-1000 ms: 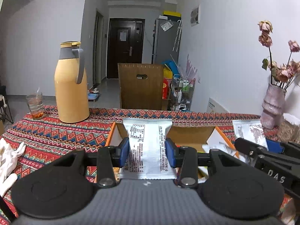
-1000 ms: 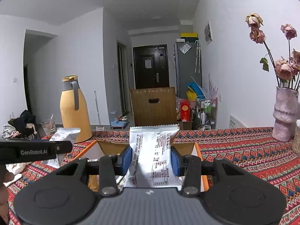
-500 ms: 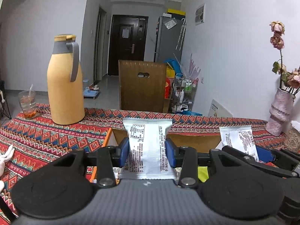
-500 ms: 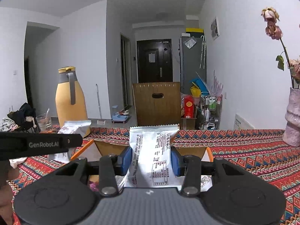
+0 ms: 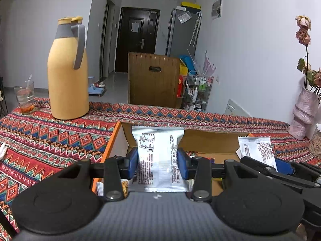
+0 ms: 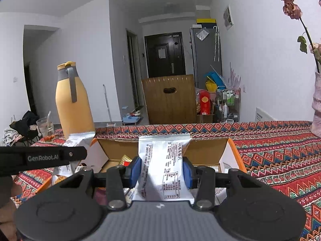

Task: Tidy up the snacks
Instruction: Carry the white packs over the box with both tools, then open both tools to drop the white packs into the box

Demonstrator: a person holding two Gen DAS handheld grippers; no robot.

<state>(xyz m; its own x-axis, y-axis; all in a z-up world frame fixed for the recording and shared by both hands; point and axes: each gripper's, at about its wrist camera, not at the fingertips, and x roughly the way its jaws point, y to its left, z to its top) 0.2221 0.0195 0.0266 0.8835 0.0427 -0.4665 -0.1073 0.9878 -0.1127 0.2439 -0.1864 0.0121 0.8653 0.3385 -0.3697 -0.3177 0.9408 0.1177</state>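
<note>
Both grippers, left [image 5: 157, 163] and right [image 6: 161, 171], fingers clamped mid-body on light, crinkly packets [image 5: 158, 150], box [image 6: 206, 150] at twelve o'clock.

box [image 5: 210, 142] centre on table [image 5: 50, 138] | thermos [image 5: 68, 70] far-left, glass [image 5: 25, 97] left of it | vase [image 5: 304, 116] far-right | chair [image 5: 153, 80] behind table

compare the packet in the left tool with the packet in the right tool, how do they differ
The left packet shows its boxed table near the top; the right packet shows its table near the bottom. The left packet hangs over the open box's left part, the right packet over its middle. Both are white, upright and pinched at their sides by blue pads.
</note>
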